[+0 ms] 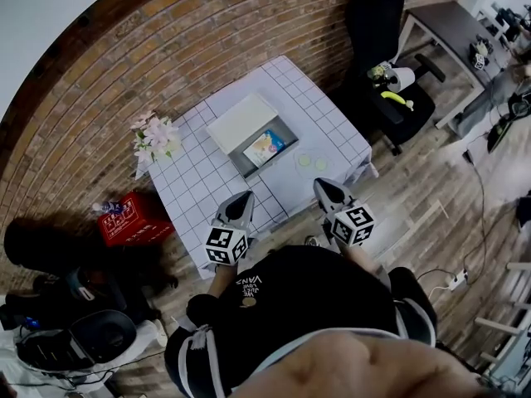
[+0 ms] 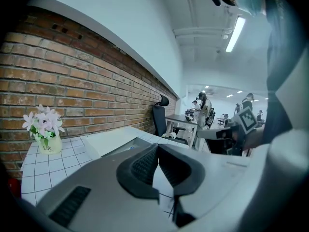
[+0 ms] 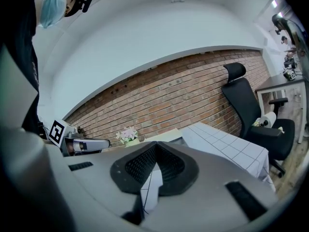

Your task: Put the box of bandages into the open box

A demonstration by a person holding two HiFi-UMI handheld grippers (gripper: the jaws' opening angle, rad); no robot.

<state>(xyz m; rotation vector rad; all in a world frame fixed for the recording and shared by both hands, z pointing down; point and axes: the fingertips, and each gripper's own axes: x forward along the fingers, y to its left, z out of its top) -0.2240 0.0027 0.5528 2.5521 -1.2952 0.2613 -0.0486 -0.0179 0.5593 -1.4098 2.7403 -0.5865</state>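
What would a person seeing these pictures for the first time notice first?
First, the table with its white checked cloth by the brick wall, and the open grey box at its middle with a colourful small box lying inside. Then the left gripper and the right gripper over the table's near edge, jaws together and empty, and the pink flowers at the table's far left corner.
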